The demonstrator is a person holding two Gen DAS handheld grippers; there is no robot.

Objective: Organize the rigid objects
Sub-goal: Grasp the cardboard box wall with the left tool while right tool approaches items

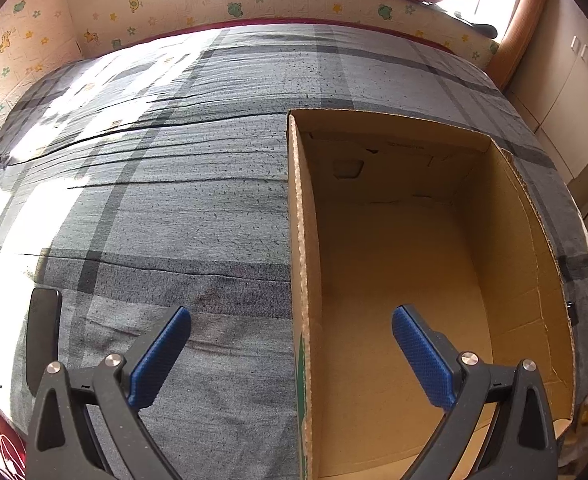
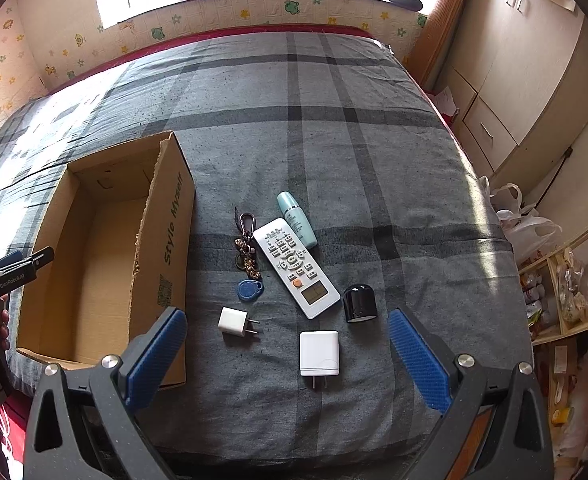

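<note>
Grippers L (image 1: 291, 334) & R (image 2: 287, 334) both spread wide, nothing held; box (image 2: 173, 216) empty

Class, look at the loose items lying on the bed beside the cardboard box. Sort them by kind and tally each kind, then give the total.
Plug chargers: 2, the small charger and the large charger
Remote control: 1
Keychain with blue tag: 1
Pale green bottle: 1
Black cap: 1
Total: 6
The cardboard box is empty.
</note>
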